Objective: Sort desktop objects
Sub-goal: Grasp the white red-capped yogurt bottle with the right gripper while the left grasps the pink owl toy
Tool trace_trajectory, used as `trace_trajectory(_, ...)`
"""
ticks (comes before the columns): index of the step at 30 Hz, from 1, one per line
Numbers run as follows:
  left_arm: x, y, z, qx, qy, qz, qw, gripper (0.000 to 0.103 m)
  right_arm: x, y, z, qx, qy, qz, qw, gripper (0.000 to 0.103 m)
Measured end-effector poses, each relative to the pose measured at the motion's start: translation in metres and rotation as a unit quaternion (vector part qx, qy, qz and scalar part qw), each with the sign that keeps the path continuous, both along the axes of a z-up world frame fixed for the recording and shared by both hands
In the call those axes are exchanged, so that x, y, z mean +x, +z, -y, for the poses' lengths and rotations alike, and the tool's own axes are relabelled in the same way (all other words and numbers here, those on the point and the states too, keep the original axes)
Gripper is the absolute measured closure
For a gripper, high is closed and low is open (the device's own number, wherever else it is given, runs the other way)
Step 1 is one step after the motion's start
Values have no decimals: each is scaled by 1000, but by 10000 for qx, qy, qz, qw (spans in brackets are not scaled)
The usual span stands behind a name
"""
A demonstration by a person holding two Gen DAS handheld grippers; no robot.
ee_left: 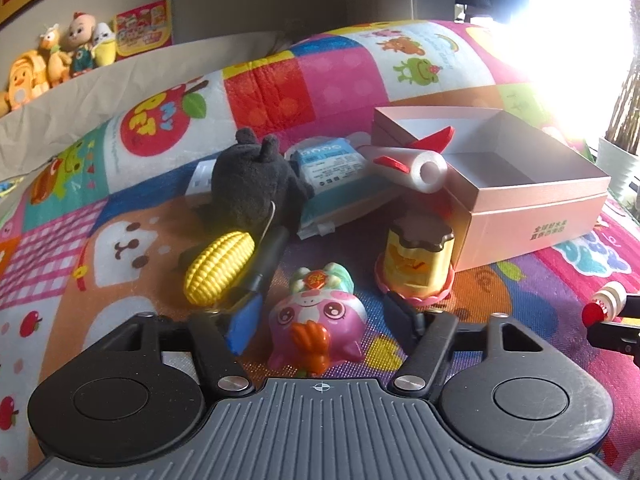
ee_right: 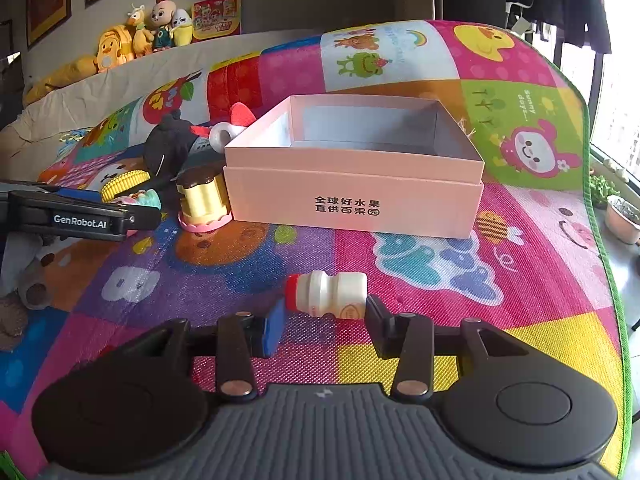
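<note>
Your right gripper (ee_right: 325, 320) has the small white bottle with the red cap (ee_right: 326, 294) lying crosswise between its jaws, cap toward the blue pad, base against the black finger; the jaws look pinched on it, just above the colourful play mat (ee_right: 420, 320). Ahead of it stands the pink box (ee_right: 352, 196), open at the top and empty as far as you can see. Your left gripper (ee_left: 324, 316) sits low over the mat with its jaws half spread around the pink squishy toy (ee_left: 316, 324); whether the pads press on the toy cannot be told from here. Just left of that toy lies the yellow corn cob (ee_left: 218, 268), touching a black pen (ee_left: 268, 258) that leans across it, and behind them sits the black plush (ee_left: 252, 184). The yellow pudding-shaped jar (ee_left: 418, 262) stands on its pink base right beside the box's near corner. A blue and white packet (ee_left: 332, 172) and a white roll with red trim (ee_left: 408, 166) lie against the box's far left side.
</note>
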State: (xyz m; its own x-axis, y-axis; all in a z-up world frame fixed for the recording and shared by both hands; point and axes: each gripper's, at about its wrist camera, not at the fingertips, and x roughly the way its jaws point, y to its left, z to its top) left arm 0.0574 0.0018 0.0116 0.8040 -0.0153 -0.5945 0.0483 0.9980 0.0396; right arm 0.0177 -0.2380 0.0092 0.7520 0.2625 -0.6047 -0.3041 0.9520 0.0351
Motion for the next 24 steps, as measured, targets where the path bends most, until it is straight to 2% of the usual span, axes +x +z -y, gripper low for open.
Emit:
trace_trajectory(2, -3, -1, 2, 22, -35, 9, 10000, 39, -2, 0, 0, -4, 1, -26, 10000, 61)
trace_trajectory(3, -6, -1, 3, 76, -44, 47, 10000, 49, -4, 1, 0, -14, 9, -30, 10000, 61)
trace_trajectory(9, -40, 10, 12, 102, -486, 110, 9987, 49, -20, 9, 7, -35, 116, 26, 9999, 61)
trace_trajectory(13, -75, 17, 30, 306, -1034, 244, 9939, 49, -33, 15, 12, -180, 267, 61, 9995, 61)
trace_trajectory(16, -92, 22, 40, 346, -1262, 321, 9909, 49, -44, 21, 16, -288, 396, 141, 9987, 61)
trace_trajectory(20, -88, 38, 48, 219, -1365, 592, 9886, 49, -51, 42, 25, -383, 402, 557, 9969, 60)
trace_trajectory(24, -54, 65, 60, 128, -1454, 1051, 9837, 49, -36, 85, 35, -377, 151, 1270, 9911, 61)
